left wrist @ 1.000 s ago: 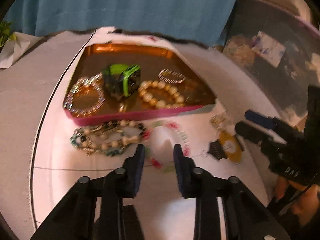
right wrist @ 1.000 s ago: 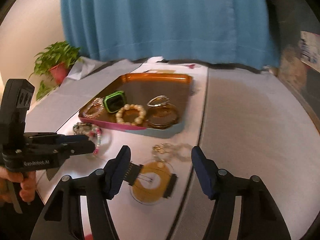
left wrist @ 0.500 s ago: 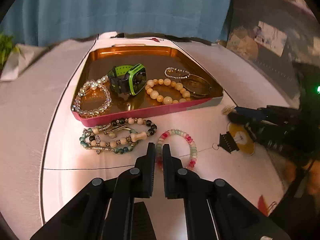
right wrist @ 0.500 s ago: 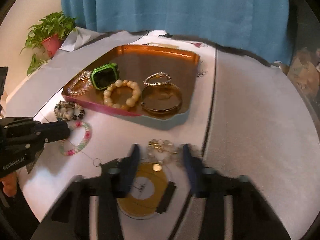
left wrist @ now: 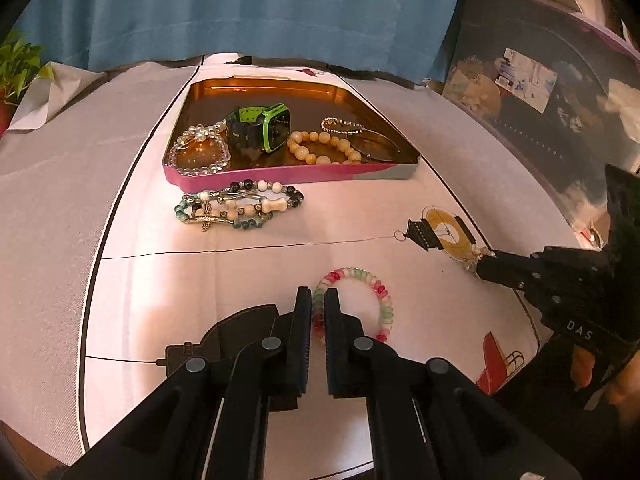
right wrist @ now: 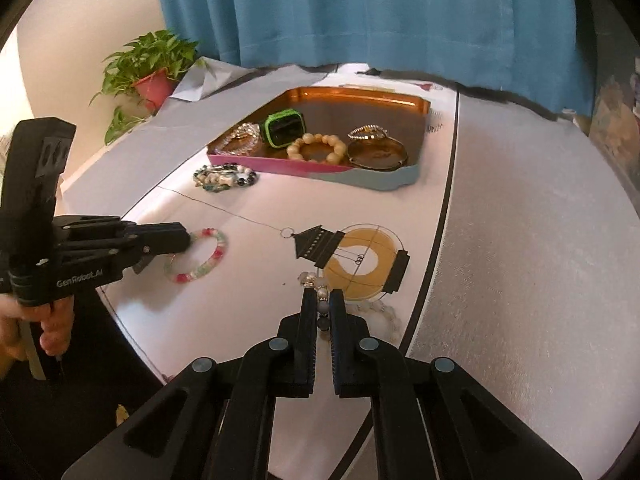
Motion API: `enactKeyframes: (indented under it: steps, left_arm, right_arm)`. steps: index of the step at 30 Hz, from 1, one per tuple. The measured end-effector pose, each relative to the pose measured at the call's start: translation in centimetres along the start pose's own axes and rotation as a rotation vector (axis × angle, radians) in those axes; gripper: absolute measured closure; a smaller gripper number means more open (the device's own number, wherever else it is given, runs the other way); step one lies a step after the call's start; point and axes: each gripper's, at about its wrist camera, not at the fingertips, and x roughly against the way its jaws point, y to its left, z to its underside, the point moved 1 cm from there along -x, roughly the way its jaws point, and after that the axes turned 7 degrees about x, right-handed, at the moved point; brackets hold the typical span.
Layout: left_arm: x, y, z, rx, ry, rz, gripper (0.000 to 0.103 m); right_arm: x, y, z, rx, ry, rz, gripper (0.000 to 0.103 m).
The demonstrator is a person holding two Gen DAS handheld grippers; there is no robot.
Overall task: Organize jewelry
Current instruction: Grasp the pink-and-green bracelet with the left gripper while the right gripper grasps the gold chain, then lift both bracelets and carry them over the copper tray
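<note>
While the left gripper (left wrist: 317, 300) pinches the pink-and-green bead bracelet (left wrist: 360, 298), the right gripper (right wrist: 324, 300) clamps a pale beaded bracelet (right wrist: 322, 298). Both lie on the white tablecloth (right wrist: 240, 300).

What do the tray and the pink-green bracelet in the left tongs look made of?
Tray: looks like thin metal, a tin; glossy amber inside that mirrors the jewelry, outer wall painted pink and grey-blue.
Pink-green bracelet: translucent glossy beads, glass or plastic, hard to tell which. The left tongs are shut on it.
</note>
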Motion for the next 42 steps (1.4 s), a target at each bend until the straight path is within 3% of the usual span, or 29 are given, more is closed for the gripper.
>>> enactKeyframes:
  steps: [6,9,12,15,22,27,30,33,35,42]
  left_arm:
    - [0.1,0.7,-0.2,0.036,-0.011,0.023,0.099]
    - [0.1,0.8,-0.5,0.052,-0.023,0.031,0.099]
    - [0.8,0.8,-1.0,0.067,-0.063,0.048,0.099]
    - [0.7,0.9,-1.2,0.088,-0.078,0.058,0.100]
    - [0.2,0.0,-0.8,0.024,-0.037,0.053,0.098]
    - [-0.2,-0.5,-0.3,-0.045,-0.030,-0.037,0.075]
    - [-0.6,-0.6,-0.1,-0.070,-0.021,-0.062,0.077]
    - [-1.1,-1.2,0.0,-0.150,-0.031,-0.130,0.089]
    - [-1.1,-0.8,-0.2,-0.123,-0.019,-0.116,0.098]
    - [1.1,2.9,-0.8,0.129,-0.032,0.003,0.099]
  right_arm:
    - [0.8,-0.6,-0.2,-0.021,-0.043,-0.012,0.097]
    - [1.2,-1.5,-0.4,-0.101,-0.090,-0.109,0.097]
    - [2.7,-2.2,-1.0,-0.172,-0.198,-0.200,0.097]
    - [3.1,-3.0,-0.9,-0.235,-0.229,-0.228,0.097]
    - [1.9,-2.6,-0.8,-0.169,-0.144,-0.132,0.097]
    - [1.0,-2.9,-0.2,-0.144,-0.084,-0.059,0.097]
    - [0.4,-2.7,0.1,-0.113,-0.047,-0.008,0.096]
    - [-0.2,-2.5,0.2,-0.084,-0.018,0.018,0.095]
    - [-0.6,-2.3,0.4,-0.070,-0.001,0.031,0.095]
    - [-0.3,-1.8,0.1,-0.056,-0.001,0.032,0.096]
